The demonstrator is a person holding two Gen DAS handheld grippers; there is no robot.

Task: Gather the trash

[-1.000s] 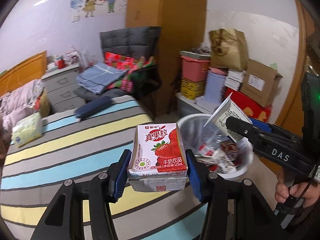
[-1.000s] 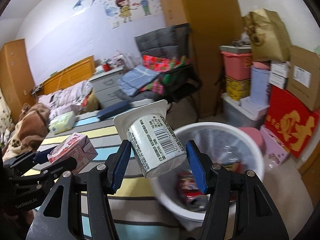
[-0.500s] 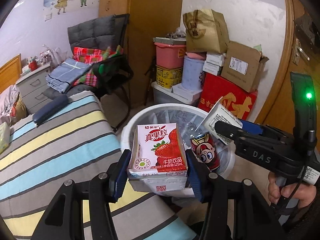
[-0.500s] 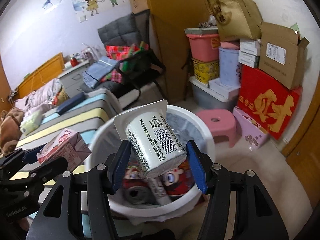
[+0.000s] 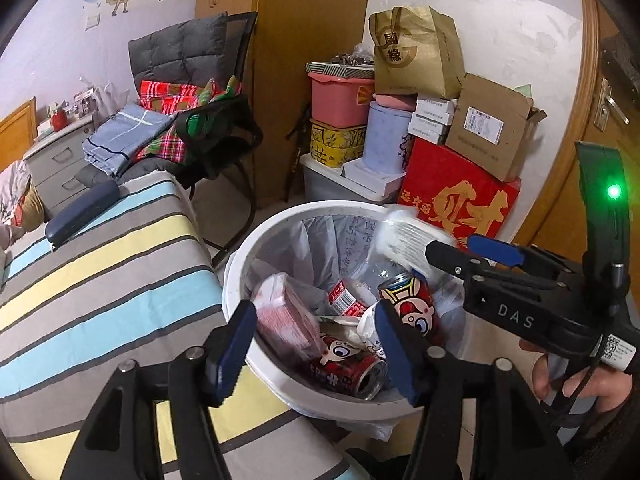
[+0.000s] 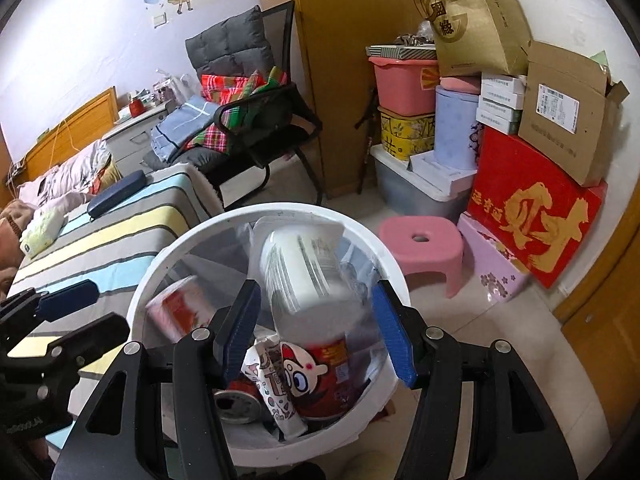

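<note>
The pink milk carton [image 5: 286, 316] is out of the left gripper [image 5: 314, 346] and blurred, tumbling into the white bin [image 5: 236, 280], lying just beyond and a little left of the blue pads [image 5: 234, 344], its long side slanting down toward the near wall. Those jaws are opening, and nothing sits pressed between them now. A second ago they were clamped on that carton over the striped bed [image 5: 100, 276]; both hands have since swung right, over the bin.

Over on the right, the white yogurt cup [image 6: 310, 276] hangs blurred between the right gripper's [image 6: 316, 330] pads, rim far and up, base toward the camera. The pads stand clear of its sides, so it looks released and dropping; earlier it was pinched firmly. It's straight ahead of that gripper, above the red cartoon cans [image 6: 320, 372] in the bin.

Both hands hover right over the bin mouth. My read: this drop is all but finished, and the next move is back toward the bed for more.
</note>
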